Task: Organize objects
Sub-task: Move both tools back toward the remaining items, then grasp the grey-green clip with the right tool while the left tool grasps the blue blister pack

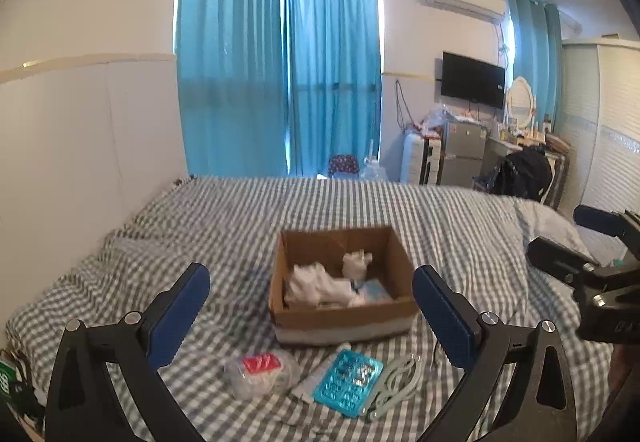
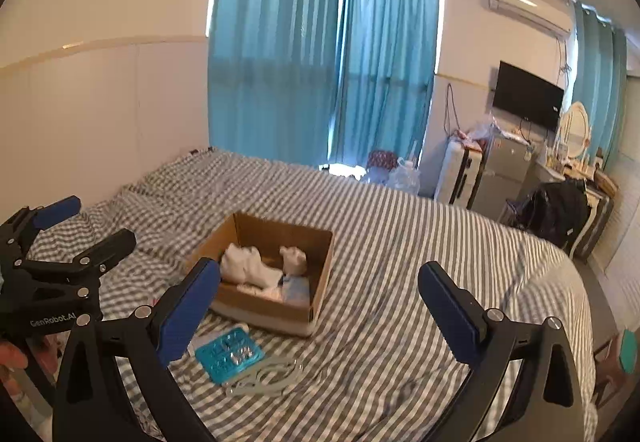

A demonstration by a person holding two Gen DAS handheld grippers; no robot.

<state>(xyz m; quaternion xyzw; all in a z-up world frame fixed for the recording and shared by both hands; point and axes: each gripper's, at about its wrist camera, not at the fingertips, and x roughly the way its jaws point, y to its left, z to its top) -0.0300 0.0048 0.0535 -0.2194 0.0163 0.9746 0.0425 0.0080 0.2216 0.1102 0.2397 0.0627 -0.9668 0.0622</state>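
An open cardboard box (image 1: 340, 316) (image 2: 224, 238) stands on the checked bed and holds white cloths (image 1: 320, 284) (image 2: 250, 264). In front of it lie a clear bag with red contents (image 1: 260, 370), a grey tube (image 1: 316, 378), a teal blister pack (image 1: 348, 376) (image 2: 230, 356) and pale green hangers (image 1: 396, 376) (image 2: 266, 378). My left gripper (image 1: 310, 302) (image 2: 86, 224) is open and empty above these items. My right gripper (image 2: 320, 298) (image 1: 560, 234) is open and empty, to the right of the box.
The bed (image 1: 460, 226) with a grey checked sheet fills the foreground; a white wall runs along its left. Blue curtains (image 1: 280, 81) hang behind. A suitcase, small fridge (image 1: 464, 149), TV, dressing table and black bag stand at the far right.
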